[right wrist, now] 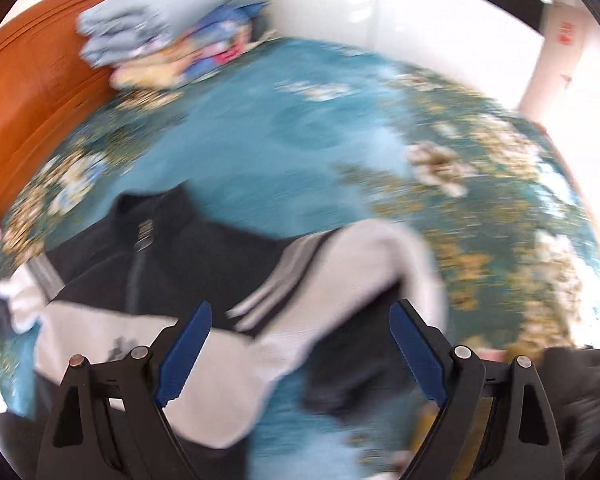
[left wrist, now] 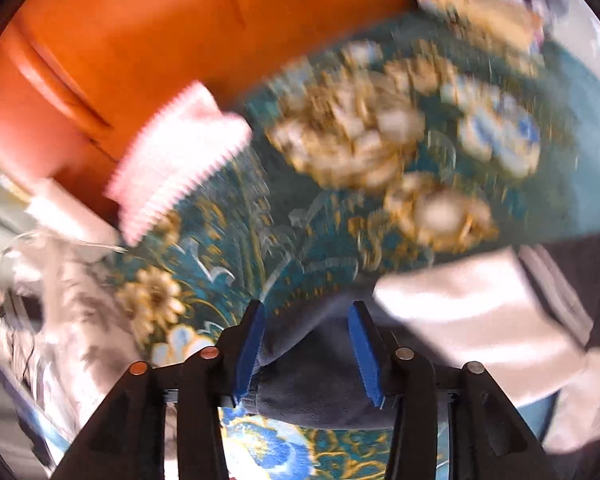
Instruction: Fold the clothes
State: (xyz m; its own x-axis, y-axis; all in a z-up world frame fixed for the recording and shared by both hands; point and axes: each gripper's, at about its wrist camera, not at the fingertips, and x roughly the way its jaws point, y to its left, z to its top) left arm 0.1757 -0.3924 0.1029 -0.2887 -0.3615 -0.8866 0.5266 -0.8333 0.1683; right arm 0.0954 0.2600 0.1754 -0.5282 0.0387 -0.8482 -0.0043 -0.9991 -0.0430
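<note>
left gripper [left wrist: 308,312]: we read the jaws as partly closed, with a fold of dark grey fabric bunched between the blue pads [left wrist: 252,344]. whether the pads truly pinch it or only bracket it, the blur does not settle; we judge it a hold. just to the right of the jaws lies a white panel of the same jacket [left wrist: 472,320].

right gripper [right wrist: 300,312]: the jaws stand wide apart and hold nothing. directly ahead of and between them lies the white sleeve [right wrist: 364,256], crossing the black body of the jacket, whose zip and collar [right wrist: 152,216] sit forward and to the left of the jaws. a dark cuff [right wrist: 352,380] lies between the jaws, close to the camera.

beyond both grippers spreads the teal floral bedspread [right wrist: 300,128]; far forward and left of the right jaws, a folded pile [right wrist: 160,32] rests against the orange headboard [right wrist: 28,96].

handling, in our judgement: the jacket is soft, limp and light, and will sag and drag on the bedspread. we advise gripping at seams, cuff or hem, where layers give the pads purchase.
</note>
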